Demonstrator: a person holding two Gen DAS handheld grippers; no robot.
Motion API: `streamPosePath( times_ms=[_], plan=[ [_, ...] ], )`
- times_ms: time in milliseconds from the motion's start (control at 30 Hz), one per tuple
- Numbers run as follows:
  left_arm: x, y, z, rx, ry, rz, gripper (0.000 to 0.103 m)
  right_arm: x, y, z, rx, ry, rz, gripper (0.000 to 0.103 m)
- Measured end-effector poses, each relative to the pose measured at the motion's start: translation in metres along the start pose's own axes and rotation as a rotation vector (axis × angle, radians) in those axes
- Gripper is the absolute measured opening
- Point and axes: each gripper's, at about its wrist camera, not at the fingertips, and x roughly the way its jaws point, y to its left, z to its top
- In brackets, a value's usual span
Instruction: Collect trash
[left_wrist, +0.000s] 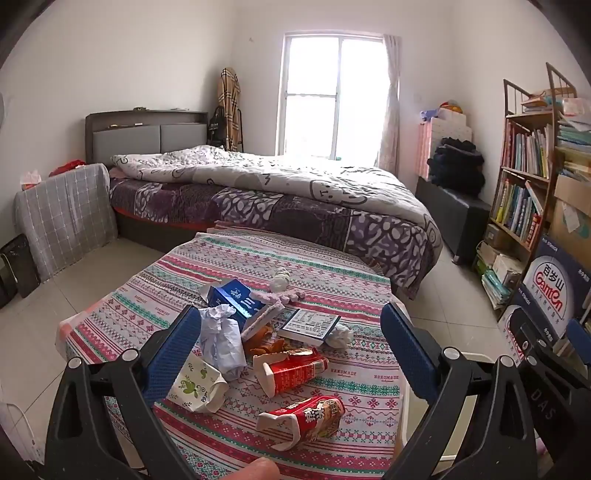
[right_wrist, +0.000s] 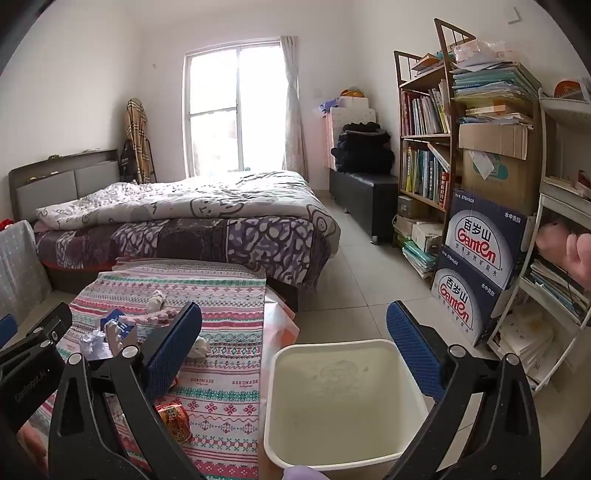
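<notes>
The left tongs (left_wrist: 291, 332) stood spread about as wide as they go, both blue pads clear of everything, hovering over the litter heaped on the cloth-covered worktop (left_wrist: 110, 314). The right tongs (right_wrist: 295, 332) were equally wide and empty, hanging above the cream bin (right_wrist: 280, 435), which sat on the floor just beside the worktop's edge and looked empty.

Nearest the left tongs lay the crumpled white paper (left_wrist: 223, 341), beside a patterned paper cup (left_wrist: 197, 384) lying on its side. Both probably weigh almost nothing and will crush flat under the pads, so a pinch across the bulk should hold. The two red cartons (left_wrist: 291, 371), one (left_wrist: 306, 415) closer to the camera, were already dented; they are likely light, slightly slick and springy, best pinched across their flattened sides. The blue box (left_wrist: 236, 297) farther back looked stiffer and squarer, so its narrow faces seem the better purchase. Behind the heap stood the bed (left_wrist: 295, 199).
</notes>
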Motion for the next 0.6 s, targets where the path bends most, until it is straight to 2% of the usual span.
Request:
streamPosePath(
  times_ms=[600],
  plan=[
    [-0.0011, 0.0, -0.0022, 0.0, -0.002, 0.001, 0.095, 0.0013, 0.0017, -0.0018, 0.0, 0.005, 0.001, 0.096]
  ],
)
